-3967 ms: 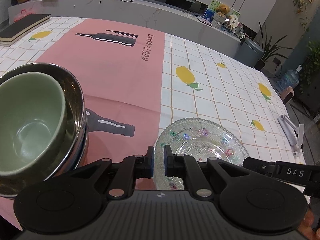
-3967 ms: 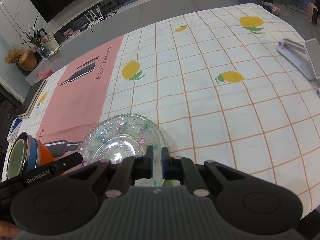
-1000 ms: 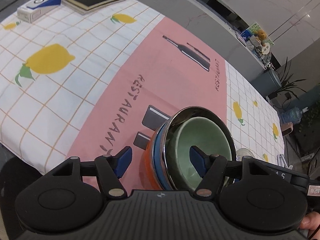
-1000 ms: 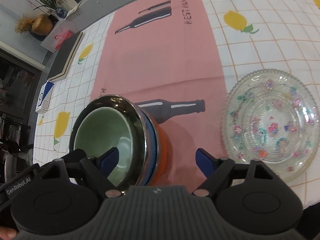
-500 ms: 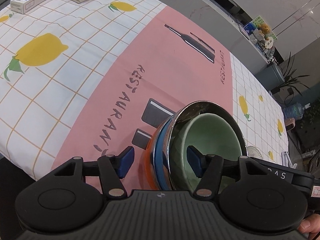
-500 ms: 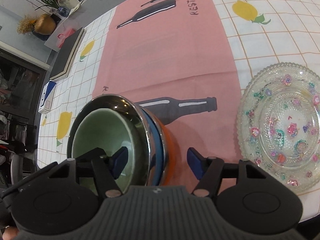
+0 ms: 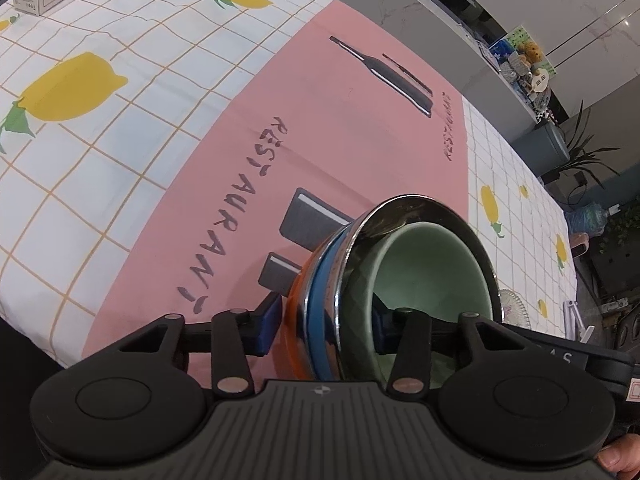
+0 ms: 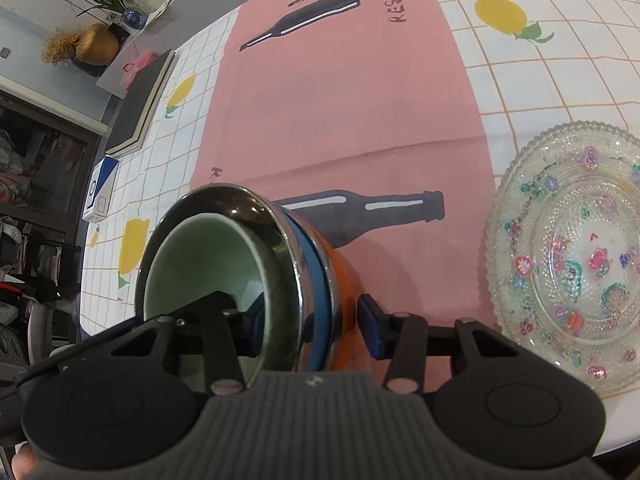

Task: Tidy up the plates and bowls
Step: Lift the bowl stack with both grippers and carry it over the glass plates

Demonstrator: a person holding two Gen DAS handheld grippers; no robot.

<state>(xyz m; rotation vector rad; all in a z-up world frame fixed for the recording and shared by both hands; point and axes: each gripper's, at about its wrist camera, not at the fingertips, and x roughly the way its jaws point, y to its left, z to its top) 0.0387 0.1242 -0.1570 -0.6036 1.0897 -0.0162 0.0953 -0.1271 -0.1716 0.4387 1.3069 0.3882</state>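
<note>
1. Left wrist view: my left gripper (image 7: pixel 326 322) is closing astride the bowl stack (image 7: pixel 400 280), pads not pressing yet.
2. My right gripper (image 8: pixel 312 326) closes likewise, straddling its opposite rim; stack sits on pink tablecloth (image 8: pixel 340 120).

A pink-panelled, lemon-print checked tablecloth (image 7: pixel 160 128) covers the table. A black hardcover notebook (image 8: pixel 140 104) lies near its far edge, beside a white-and-blue carton (image 8: pixel 100 192). A golden gourd-shaped vase (image 8: pixel 96 46) stands beyond.
</note>
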